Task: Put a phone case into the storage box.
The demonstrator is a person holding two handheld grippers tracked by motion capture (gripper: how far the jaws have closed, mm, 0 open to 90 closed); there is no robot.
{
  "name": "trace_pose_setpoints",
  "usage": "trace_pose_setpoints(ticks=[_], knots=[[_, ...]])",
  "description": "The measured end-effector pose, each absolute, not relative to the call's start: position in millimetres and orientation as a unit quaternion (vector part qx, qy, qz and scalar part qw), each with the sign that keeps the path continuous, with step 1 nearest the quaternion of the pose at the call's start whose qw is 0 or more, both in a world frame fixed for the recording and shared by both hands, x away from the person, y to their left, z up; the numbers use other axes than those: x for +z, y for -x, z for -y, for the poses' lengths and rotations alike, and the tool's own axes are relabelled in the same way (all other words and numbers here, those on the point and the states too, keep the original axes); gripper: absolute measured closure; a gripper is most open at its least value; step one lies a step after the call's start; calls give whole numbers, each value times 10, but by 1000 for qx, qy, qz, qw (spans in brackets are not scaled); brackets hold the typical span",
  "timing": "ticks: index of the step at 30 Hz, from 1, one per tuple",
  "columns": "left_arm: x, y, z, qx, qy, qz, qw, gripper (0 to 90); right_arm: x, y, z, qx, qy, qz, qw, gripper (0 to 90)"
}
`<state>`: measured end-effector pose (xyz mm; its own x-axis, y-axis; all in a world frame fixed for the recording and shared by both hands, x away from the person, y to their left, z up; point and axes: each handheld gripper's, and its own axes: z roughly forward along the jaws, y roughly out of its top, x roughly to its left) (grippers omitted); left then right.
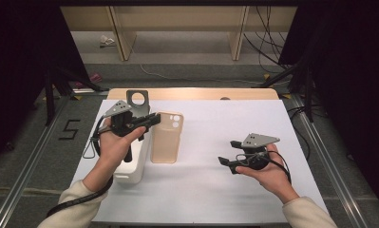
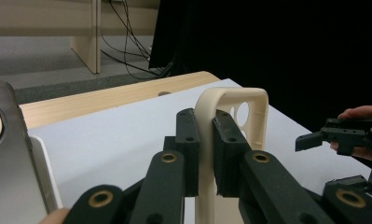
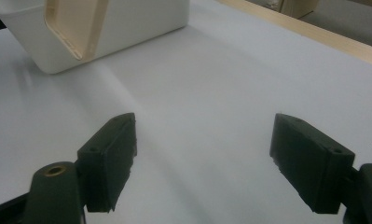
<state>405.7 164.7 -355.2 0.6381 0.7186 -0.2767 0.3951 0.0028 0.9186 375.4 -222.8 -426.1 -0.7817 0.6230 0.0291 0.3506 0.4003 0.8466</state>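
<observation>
My left gripper [image 1: 151, 119] is clamped on the edge of a beige phone case [image 1: 167, 137]; in the left gripper view the case's side wall [image 2: 207, 140] stands pinched between the two black pads, with the camera cut-out toward the far end. In the high view the case sits left of centre on the white table sheet [image 1: 215, 180], just right of a white box [image 1: 136, 164] and against its side. My left hand [image 1: 113, 145] is over that box. A clear case with a round hole [image 1: 138, 99] stands at the far end of the box.

My right gripper [image 1: 227, 153] is on the right side of the table, well apart from the phone case, held in my right hand [image 1: 268, 173]. Its jaws are wide apart with nothing between them; beneath them, in the right gripper view, is bare sheet [image 3: 221, 93]. The white box [image 3: 127, 23] and the case's open side [image 3: 74, 25] lie beyond them.
</observation>
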Motion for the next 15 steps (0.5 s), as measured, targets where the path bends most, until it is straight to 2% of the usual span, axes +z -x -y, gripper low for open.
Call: trace_pose_setpoints(ticks=[15], knots=[[-3421,-4053,-1803,159,-681,-401,592,820,-4262,-3727,2325,462,-309,-816,157,237]])
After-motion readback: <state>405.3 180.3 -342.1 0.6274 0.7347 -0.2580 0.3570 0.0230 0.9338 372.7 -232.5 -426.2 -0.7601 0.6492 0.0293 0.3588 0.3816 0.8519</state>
